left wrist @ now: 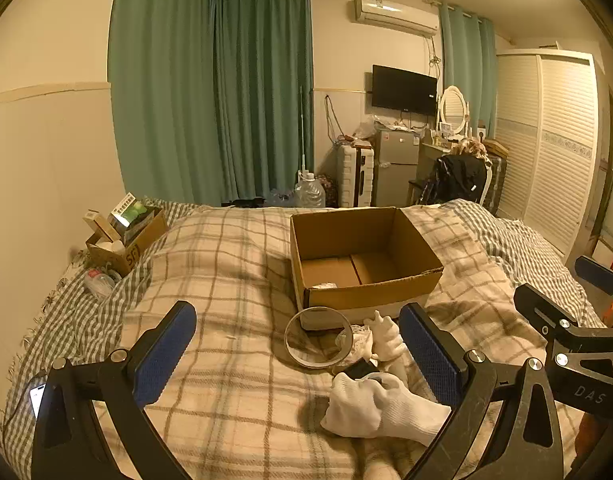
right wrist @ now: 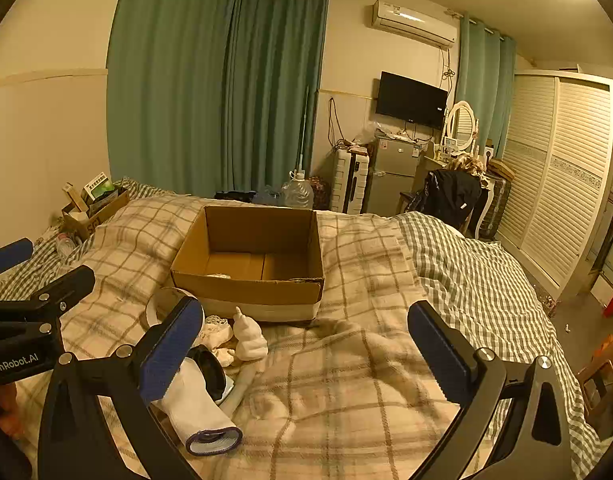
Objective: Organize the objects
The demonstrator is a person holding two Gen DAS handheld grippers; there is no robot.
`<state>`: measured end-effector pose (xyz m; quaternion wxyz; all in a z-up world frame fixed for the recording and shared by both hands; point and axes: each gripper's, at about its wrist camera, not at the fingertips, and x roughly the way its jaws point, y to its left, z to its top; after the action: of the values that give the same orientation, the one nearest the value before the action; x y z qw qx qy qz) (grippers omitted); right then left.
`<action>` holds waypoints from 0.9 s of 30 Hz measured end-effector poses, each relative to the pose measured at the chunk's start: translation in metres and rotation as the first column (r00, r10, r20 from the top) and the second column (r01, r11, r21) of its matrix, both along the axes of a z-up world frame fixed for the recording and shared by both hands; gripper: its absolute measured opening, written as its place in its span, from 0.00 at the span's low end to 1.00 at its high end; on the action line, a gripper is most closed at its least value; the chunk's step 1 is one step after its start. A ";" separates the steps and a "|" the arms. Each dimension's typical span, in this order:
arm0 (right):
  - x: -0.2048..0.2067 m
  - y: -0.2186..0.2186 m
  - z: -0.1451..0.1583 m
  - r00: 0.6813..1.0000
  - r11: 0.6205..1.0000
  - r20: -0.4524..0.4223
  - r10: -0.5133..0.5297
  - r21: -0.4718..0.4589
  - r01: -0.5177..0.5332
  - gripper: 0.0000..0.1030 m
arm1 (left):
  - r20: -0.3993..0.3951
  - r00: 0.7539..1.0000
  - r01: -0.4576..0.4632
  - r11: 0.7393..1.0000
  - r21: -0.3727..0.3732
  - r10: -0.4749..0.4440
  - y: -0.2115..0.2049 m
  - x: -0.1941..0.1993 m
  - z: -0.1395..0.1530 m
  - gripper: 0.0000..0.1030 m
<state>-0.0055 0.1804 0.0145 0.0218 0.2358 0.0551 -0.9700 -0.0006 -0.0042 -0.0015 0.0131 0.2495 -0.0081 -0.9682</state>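
Observation:
An open cardboard box (left wrist: pixel 366 276) (right wrist: pixel 250 280) sits on the plaid bedspread, with a small white item inside near its front wall. In front of it lie a clear tape roll (left wrist: pixel 318 338) (right wrist: pixel 162 304), a white figurine (left wrist: pixel 386 338) (right wrist: pixel 248 338), a white sock (left wrist: pixel 382 406) (right wrist: pixel 198 412) and a dark item (right wrist: pixel 210 372). My left gripper (left wrist: pixel 298 352) is open and empty, with the pile between its fingers. My right gripper (right wrist: pixel 306 348) is open and empty, to the right of the pile.
A smaller cardboard box (left wrist: pixel 126 236) full of packets stands at the bed's far left, with a plastic bottle (left wrist: pixel 100 284) beside it. A phone (left wrist: pixel 38 398) lies at the left edge. Beyond the bed are a fridge (left wrist: pixel 396 166), a chair and a wardrobe.

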 end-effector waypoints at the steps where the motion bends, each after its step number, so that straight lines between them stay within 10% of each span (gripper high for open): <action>1: 0.000 0.000 0.000 1.000 1.000 0.001 0.000 0.000 0.000 0.99 | 0.000 1.000 0.001 1.000 -0.005 -0.001 0.001 0.000 0.000 1.00; 27: -0.009 -0.005 -0.008 1.000 1.000 0.016 0.021 0.012 -0.021 0.99 | 0.017 1.000 0.009 1.000 -0.012 -0.009 0.001 -0.008 0.001 1.00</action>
<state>-0.0144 0.1755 0.0069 0.0309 0.2429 0.0631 -0.9675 -0.0084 -0.0035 -0.0006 0.0102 0.2575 -0.0152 -0.9661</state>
